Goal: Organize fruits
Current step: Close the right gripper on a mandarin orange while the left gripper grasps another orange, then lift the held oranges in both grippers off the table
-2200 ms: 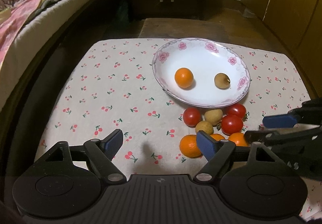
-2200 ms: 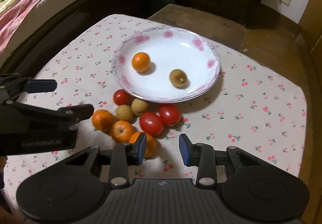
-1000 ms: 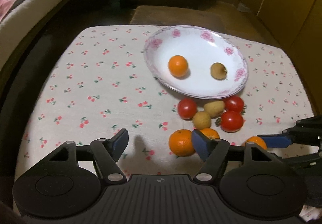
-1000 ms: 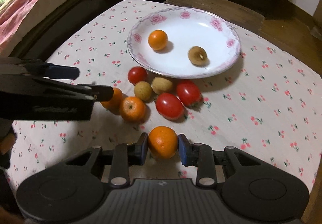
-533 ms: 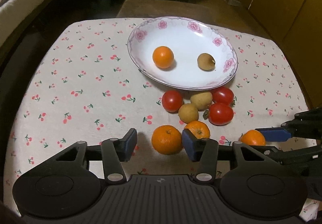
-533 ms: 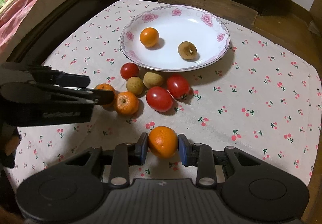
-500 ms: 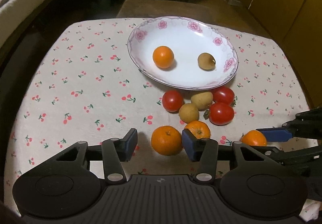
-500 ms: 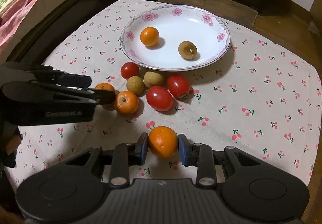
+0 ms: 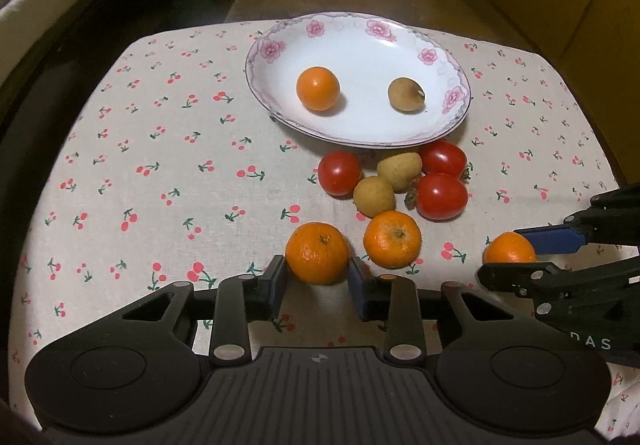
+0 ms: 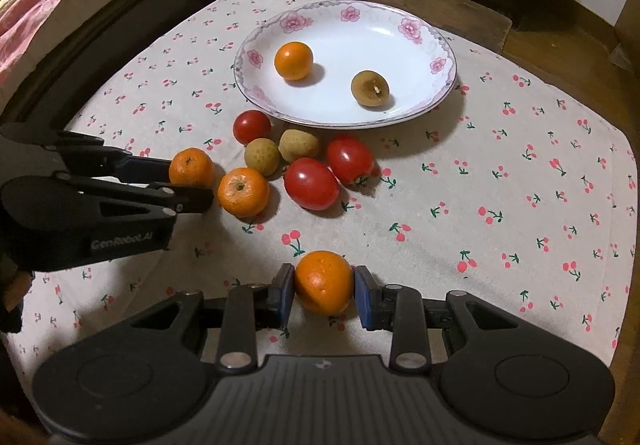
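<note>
Half a second ago the left gripper (image 9: 318, 273) stood wide apart in front of a dimpled orange mandarin (image 9: 317, 259). Now its blue-padded black fingers have drawn in and press both sides of that fruit, which rests on the cream cherry-print tablecloth (image 9: 160, 165). The right gripper (image 10: 324, 285) stays clamped on a second round orange mandarin (image 10: 324, 282), held just above the cloth near the table's front edge, much as before. The rest of the fruit lies as it did. A third mandarin with a green stem scar (image 9: 392, 239) sits loose just beside the left gripper's right finger. Behind it is a tight cluster: three glossy, smooth red tomatoes (image 9: 339, 173) (image 9: 444, 159) (image 9: 441, 196) and two matte, rough-skinned tan longans (image 9: 399, 165) (image 9: 374, 196), touching one another just in front of the plate. The shallow oval white ceramic plate with pink flowers on its rim (image 9: 276, 49) holds a small orange mandarin (image 9: 318, 88) on its left and a brown longan (image 9: 406, 95) on its right, well apart from each other. The cloth is a coarse weave and lies flat over the table.
</note>
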A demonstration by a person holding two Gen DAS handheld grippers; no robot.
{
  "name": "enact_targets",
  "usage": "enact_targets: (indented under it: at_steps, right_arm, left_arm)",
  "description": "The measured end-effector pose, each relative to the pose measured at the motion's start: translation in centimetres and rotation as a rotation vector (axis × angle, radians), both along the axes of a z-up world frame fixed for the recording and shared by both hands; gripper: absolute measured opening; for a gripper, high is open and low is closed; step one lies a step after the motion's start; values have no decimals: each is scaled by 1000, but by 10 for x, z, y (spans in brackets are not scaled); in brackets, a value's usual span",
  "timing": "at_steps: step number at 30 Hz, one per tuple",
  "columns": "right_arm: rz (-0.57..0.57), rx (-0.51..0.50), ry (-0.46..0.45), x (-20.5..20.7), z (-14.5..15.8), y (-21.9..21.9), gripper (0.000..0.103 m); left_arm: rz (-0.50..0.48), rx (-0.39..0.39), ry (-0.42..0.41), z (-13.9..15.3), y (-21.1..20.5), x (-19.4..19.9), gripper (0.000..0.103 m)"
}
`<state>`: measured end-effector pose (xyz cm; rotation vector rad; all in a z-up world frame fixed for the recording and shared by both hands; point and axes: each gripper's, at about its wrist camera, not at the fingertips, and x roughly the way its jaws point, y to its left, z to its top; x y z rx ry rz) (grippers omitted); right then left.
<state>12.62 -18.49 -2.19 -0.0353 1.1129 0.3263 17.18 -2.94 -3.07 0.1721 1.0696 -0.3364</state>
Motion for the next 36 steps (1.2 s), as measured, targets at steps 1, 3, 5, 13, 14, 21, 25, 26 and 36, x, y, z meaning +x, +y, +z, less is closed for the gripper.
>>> enact_targets:
  at_steps: [1, 3, 5, 13, 14, 21, 25, 26, 36]
  right_arm:
    - [-1, 3, 0, 0, 0, 0, 31]
    - [-2, 6, 0, 1, 0, 0, 32]
    - [5, 7, 2, 1, -1, 0, 32]
    - [11, 13, -2, 0, -3, 1, 32]
    - [11, 15, -2, 1, -3, 0, 32]
    - [27, -23, -12, -1, -2, 6, 32]
    - [22, -27, -12, -1, -1, 5, 32]
    - [21, -28, -13, -1, 0, 5, 32]
    - [14, -14, -45, -5, 14, 5, 32]
  left_arm:
    - [-1, 2, -1, 0, 0, 0, 42]
    - [-1, 8, -10, 0, -1, 1, 43]
    - [0, 11, -21, 1, -2, 2, 52]
    - [5, 14, -27, -3, -3, 7, 56]
    - [6, 17, -25, -4, -3, 8, 56]
    - [-4, 24, -35, -2, -4, 6, 43]
    - [-8, 34, -32, -1, -3, 4, 42]
    - [-7, 35, -32, -1, -2, 3, 42]
    - [-10, 17, -48, 14, -1, -6, 42]
